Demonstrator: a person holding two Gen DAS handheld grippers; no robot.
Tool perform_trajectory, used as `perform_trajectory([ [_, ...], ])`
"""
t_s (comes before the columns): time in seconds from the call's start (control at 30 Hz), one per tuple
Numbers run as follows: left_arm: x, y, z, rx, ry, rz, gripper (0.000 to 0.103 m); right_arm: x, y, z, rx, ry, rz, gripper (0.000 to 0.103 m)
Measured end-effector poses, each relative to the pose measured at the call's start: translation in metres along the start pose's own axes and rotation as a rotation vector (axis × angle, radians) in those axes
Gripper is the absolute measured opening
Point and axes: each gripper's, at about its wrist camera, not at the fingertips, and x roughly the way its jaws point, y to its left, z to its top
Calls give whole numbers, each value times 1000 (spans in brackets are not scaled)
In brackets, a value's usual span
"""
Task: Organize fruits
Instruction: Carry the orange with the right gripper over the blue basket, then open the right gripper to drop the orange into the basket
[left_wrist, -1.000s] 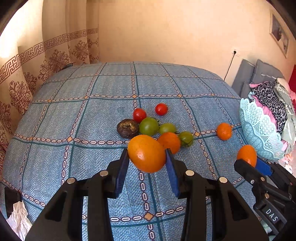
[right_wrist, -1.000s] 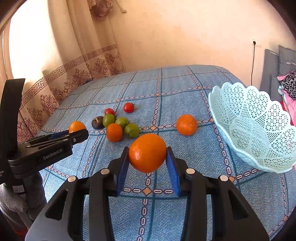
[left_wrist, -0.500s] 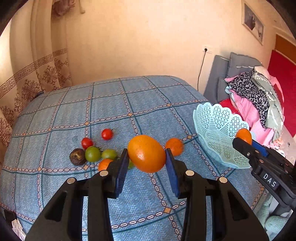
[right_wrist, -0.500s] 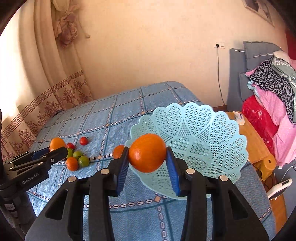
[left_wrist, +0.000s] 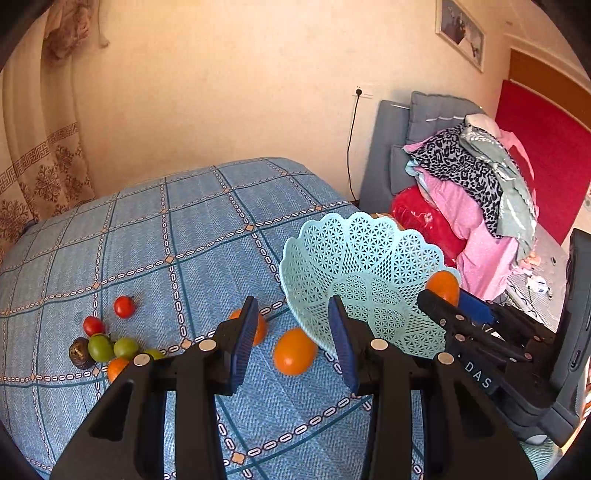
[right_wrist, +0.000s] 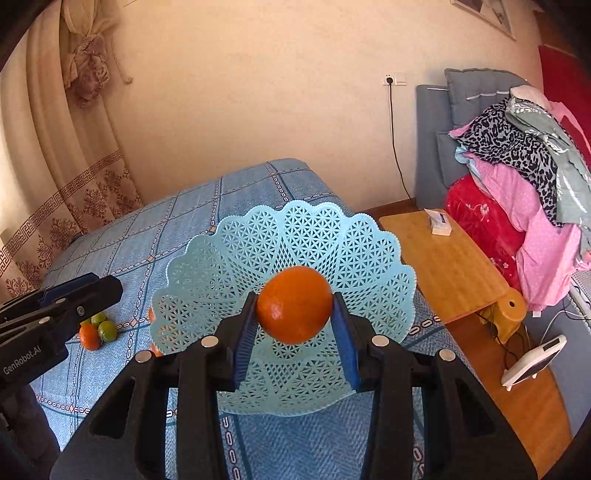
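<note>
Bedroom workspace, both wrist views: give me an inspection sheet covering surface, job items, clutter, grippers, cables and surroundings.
Surface: blue checked bedspread, smooth.
Job's things: light blue lattice basket near the bed's edge, nothing seen inside; one orange held over it; a loose orange on the bedspread beside the basket; red tomatoes, green fruits, a dark brown fruit and more oranges grouped further off.
Clutter: clothes pile; small box on the wooden side table.
Grippers: right gripper shut on the orange; left gripper open, empty.
Cables: black cord from the wall socket.
Surroundings: patterned curtain, beige wall.
</note>
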Motion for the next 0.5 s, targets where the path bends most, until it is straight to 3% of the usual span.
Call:
perform_trajectory([
  [0.27,6,1,2,-3,17,2,41,4,-7,-1,23,10,1,41],
  [0.33,5,9,-1,-20,26,12,45,3,-8,-1,32,-1,4,56],
  [0.37,6,13,-3,-30,31,18,53,2,-7,-1,31,-12,1,64],
  [0.5,4,24,-12,-45,49,35,60,-3,-1,-1,22,-29,6,65],
])
